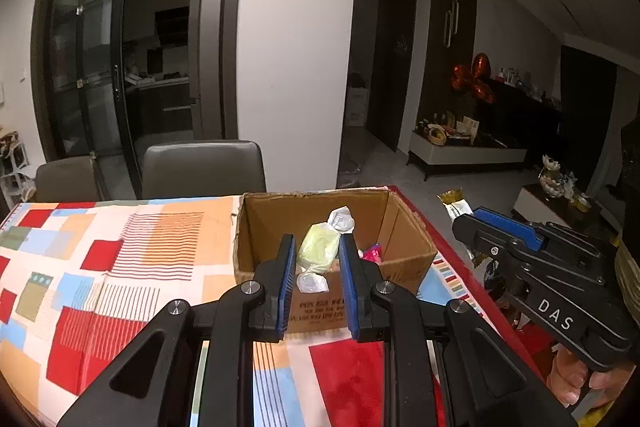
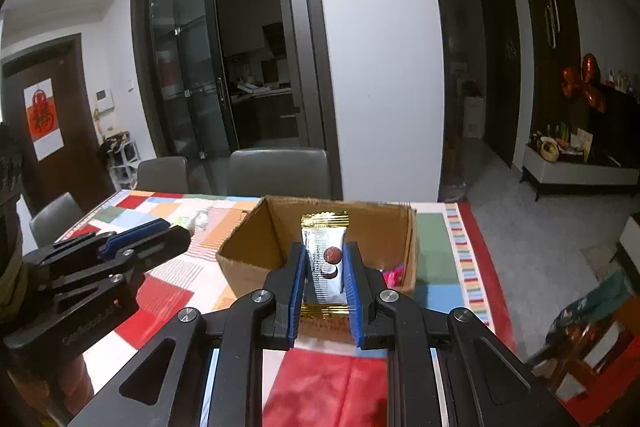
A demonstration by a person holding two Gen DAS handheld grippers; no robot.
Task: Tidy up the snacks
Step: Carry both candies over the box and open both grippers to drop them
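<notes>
Left gripper: jaws pinching a pale green twist-wrapped candy with clear ends, held above the open brown cardboard box. Right gripper: jaws pinching a white snack bar packet with gold crimped ends, upright, above the same box. The box stands on the worktop covered by a red, blue and orange patchwork-print cloth; a pink wrapped item lies inside it. Two grey chairs stand behind the worktop.
</notes>
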